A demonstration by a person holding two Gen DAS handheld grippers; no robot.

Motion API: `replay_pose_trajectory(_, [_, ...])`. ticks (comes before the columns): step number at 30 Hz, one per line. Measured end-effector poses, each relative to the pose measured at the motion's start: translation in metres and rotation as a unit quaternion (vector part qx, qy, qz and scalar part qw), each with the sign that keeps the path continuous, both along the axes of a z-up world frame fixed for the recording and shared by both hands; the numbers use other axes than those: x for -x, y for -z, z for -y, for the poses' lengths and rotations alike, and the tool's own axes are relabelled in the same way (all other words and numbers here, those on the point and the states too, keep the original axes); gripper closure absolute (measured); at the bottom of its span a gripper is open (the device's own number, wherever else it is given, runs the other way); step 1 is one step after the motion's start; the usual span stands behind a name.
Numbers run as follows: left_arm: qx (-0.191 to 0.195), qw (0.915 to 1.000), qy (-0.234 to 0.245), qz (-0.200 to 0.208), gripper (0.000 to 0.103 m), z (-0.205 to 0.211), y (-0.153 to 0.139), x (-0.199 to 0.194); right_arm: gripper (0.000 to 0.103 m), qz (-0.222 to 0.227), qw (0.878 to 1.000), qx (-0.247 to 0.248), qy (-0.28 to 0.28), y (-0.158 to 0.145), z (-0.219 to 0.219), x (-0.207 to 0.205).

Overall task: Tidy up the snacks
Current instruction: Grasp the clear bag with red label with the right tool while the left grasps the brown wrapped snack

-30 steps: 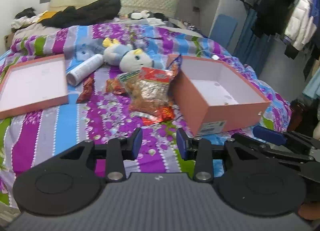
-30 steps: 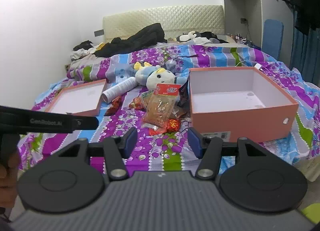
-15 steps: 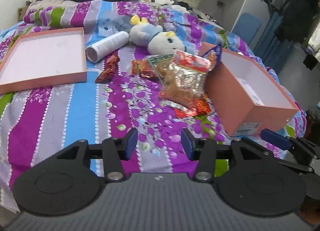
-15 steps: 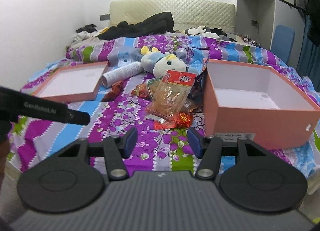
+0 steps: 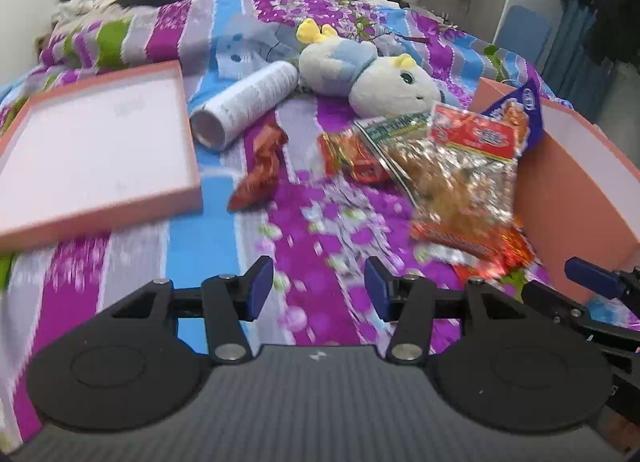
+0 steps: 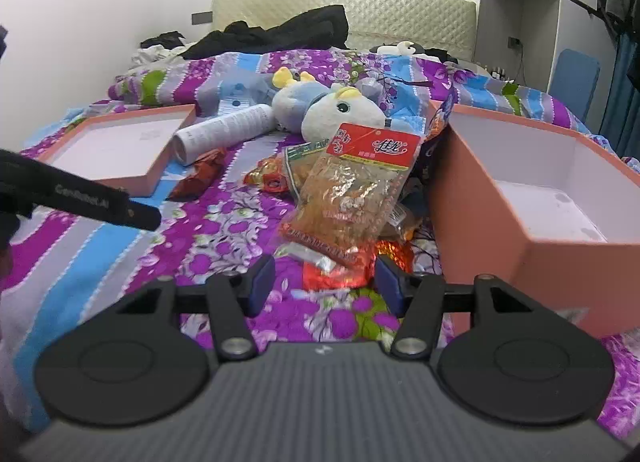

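Scene on the bed [image 6: 224, 230], with both tools poised over a heap of snack packets. The left hand-held gripper [image 5: 319, 288] hovers with its fingers apart and nothing between them, above bare bedspread and well short of the lone red wrapper [image 5: 260, 166]. The right hand-held gripper [image 6: 323, 282] is likewise spread and empty, its tips just before the foil packets at the foot of the clear bag of fried snack [image 6: 352, 190], which leans on the pile beside the open pink box [image 6: 532, 198]. Likely risks: the bag is slick and crinkly, so a pinch on its loose edge could slip; lifting it may drag or scatter the smaller packets under it; the soft bedding gives no firm backing for a grasp. Count: one box, one box lid [image 5: 96, 150], one plush toy [image 6: 332, 110], one white paper roll [image 5: 246, 102], two grippers; at least five snack packets, the heap hiding any more.
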State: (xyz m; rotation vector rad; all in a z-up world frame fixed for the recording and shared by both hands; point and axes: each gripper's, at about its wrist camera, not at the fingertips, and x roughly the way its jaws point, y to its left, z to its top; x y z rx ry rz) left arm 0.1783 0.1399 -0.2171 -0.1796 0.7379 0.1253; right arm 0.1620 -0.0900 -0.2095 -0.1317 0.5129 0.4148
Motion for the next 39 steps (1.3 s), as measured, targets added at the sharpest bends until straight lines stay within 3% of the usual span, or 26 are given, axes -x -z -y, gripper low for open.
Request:
replay_pose_trajectory(6, [-0.011, 0.9999, 0.007, 0.001, 0.047, -0.016, 0.004, -0.042, 0.042, -0.009, 1.000, 0.005, 0.009, 0.014, -0.012, -0.034])
replay_pose_trajectory(9, [-0.019, 0.9998, 0.009, 0.000, 0.047, -0.022, 0.006, -0.060, 0.014, -0.014, 1.000, -0.005, 0.011, 0.018, -0.018, -0.051])
replay_pose_trajectory(11, [-0.023, 0.9996, 0.015, -0.010, 0.047, -0.025, 0.011, -0.074, 0.007, -0.014, 1.000, -0.003, 0.017, 0.021, -0.024, -0.062])
replay_pose_trajectory(17, [-0.062, 0.9970, 0.040, -0.022, 0.047, -0.027, 0.025, -0.110, 0.007, -0.032, 0.999, -0.008, 0.041, 0.033, -0.041, -0.090])
replay_pose_trajectory(22, [-0.109, 0.9918, 0.058, -0.032, 0.047, -0.025, 0.041, -0.136, 0.007, -0.040, 0.997, 0.032, 0.057, 0.047, -0.053, -0.105])
replay_pose_trajectory(29, [-0.155, 0.9864, 0.042, -0.035, 0.047, -0.029, 0.048, -0.152, 0.005, -0.033, 0.998, 0.036, 0.049, 0.055, -0.060, -0.114])
replay_pose_trajectory(32, [-0.168, 0.9843, 0.024, -0.046, 0.047, -0.036, 0.051, -0.158, 0.016, -0.037, 0.998, 0.028, 0.044, 0.055, -0.058, -0.114])
replay_pose_trajectory(33, [-0.165, 0.9848, 0.018, -0.051, 0.047, -0.039, 0.053, -0.160, 0.026, -0.042, 0.998, 0.024, 0.035, 0.054, -0.057, -0.114])
replay_pose_trajectory(35, [-0.158, 0.9856, 0.007, -0.058, 0.048, -0.046, 0.056, -0.163, 0.036, -0.045, 0.998, 0.019, 0.027, 0.053, -0.057, -0.112])
replay_pose_trajectory(37, [-0.150, 0.9871, 0.001, -0.058, 0.069, -0.052, 0.056, -0.163, 0.051, -0.047, 0.999, 0.015, 0.018, 0.050, -0.058, -0.109])
replay_pose_trajectory(39, [-0.131, 0.9897, -0.004, -0.058, 0.070, -0.056, 0.054, -0.162, 0.056, -0.043, 0.999, 0.016, 0.014, 0.046, -0.059, -0.105])
